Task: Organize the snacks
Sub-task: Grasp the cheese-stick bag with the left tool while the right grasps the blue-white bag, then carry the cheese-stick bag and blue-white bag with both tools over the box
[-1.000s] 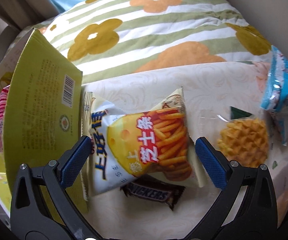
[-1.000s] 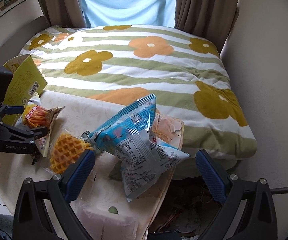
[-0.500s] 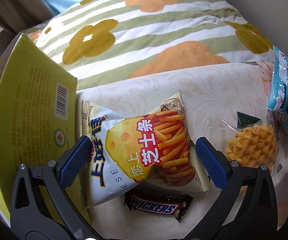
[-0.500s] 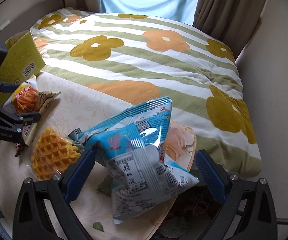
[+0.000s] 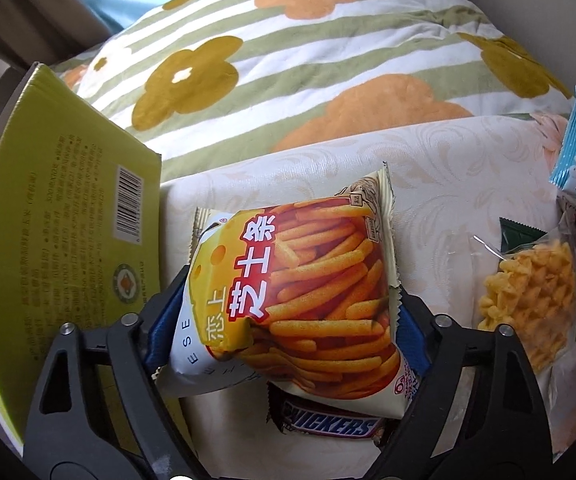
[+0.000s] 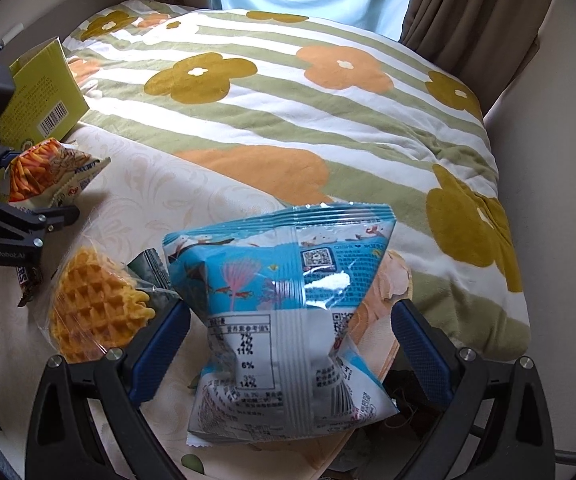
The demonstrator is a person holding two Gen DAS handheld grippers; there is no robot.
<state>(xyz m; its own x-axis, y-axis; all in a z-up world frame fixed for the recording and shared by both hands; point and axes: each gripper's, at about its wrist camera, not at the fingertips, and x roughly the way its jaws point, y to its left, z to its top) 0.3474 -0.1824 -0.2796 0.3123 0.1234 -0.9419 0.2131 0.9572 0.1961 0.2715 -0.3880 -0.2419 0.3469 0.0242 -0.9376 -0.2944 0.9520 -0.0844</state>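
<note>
My left gripper [image 5: 283,320] is shut on the cheese-stick snack bag [image 5: 300,292], its blue pads pressing both sides; the bag is lifted over a Snickers bar [image 5: 328,426]. The same bag shows in the right wrist view [image 6: 43,172]. My right gripper [image 6: 288,344] is open, its pads on either side of a blue snack bag [image 6: 283,312] without squeezing it. The blue bag lies on the cream tablecloth [image 6: 135,200]. A yellow-green carton [image 5: 55,224] stands open at the left.
A wrapped waffle [image 5: 532,296] lies right of the cheese-stick bag, also in the right wrist view [image 6: 95,308]. A dark green packet [image 6: 151,268] sits behind it. A flowered striped quilt [image 6: 288,92] covers the bed behind the table.
My left gripper closed on the cheese-stick bag and lifted it. My right gripper moved forward so its open fingers sit around the blue bag.
</note>
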